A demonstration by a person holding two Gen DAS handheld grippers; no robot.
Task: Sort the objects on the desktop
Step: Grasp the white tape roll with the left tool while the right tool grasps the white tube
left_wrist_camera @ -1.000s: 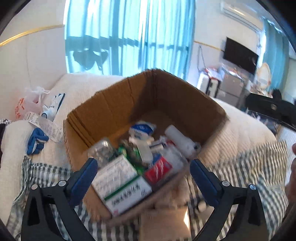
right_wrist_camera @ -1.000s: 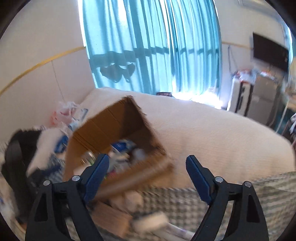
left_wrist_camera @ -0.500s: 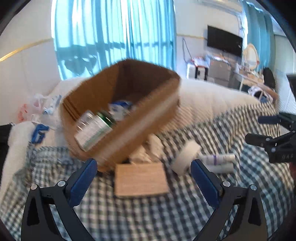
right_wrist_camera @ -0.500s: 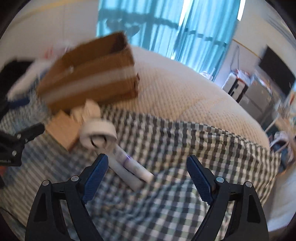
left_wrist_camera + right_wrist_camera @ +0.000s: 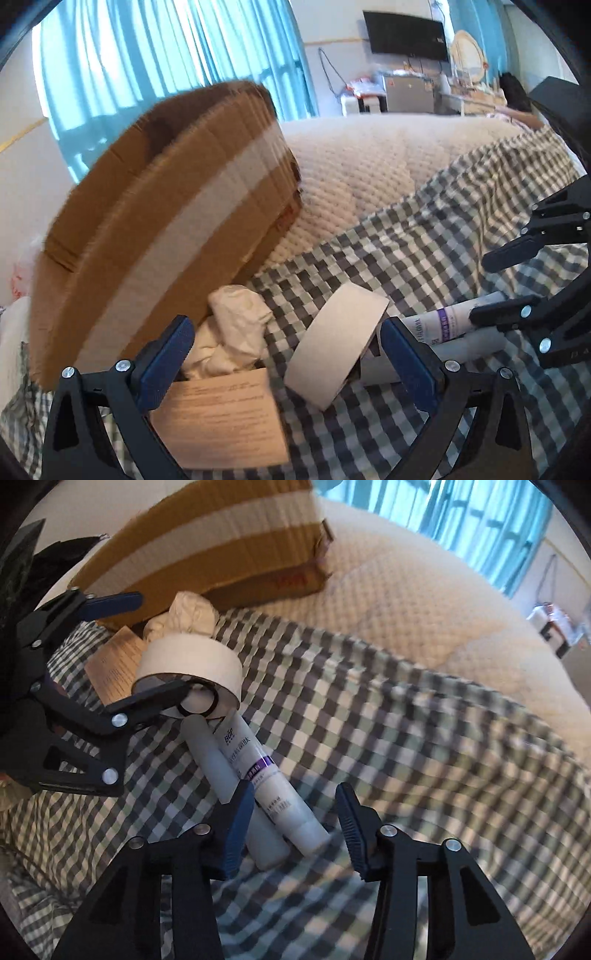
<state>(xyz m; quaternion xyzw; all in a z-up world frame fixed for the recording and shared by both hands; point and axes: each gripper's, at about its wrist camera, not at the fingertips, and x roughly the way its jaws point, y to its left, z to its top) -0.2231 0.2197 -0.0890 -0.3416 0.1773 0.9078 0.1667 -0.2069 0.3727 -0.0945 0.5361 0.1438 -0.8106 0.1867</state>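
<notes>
Counting on the checked cloth (image 5: pixel 388 738): one cardboard box (image 5: pixel 166 221), one tape roll (image 5: pixel 336 336), two white tubes, one crumpled white wad (image 5: pixel 236 332), one small brown carton (image 5: pixel 221 421).

Box sits tilted at the far left edge of the cloth, taped side toward both cameras; its opening faces away, so contents are hidden. Wad is wedged against the box's lower edge, carton just in front of it, tape roll on edge beside both.

Tubes lie side by side, touching, running from the roll toward the right gripper (image 5: pixel 291 827). Printed tube (image 5: pixel 266 771) has a purple band; plain tube (image 5: pixel 221 768) is partly behind the right gripper's left finger. Print too small to read in full.

Right gripper: jaws wide apart, nothing between the pads, straddling the cap ends of the tubes.

Left gripper (image 5: pixel 284 350): jaws wide apart, empty, framing wad, carton and roll. In the right wrist view one of its fingers crosses the roll's core, hiding part of it.

Motion blur smears the cloth's right side and the box edges. Cream quilt (image 5: pixel 369 158) lies beyond the cloth.
</notes>
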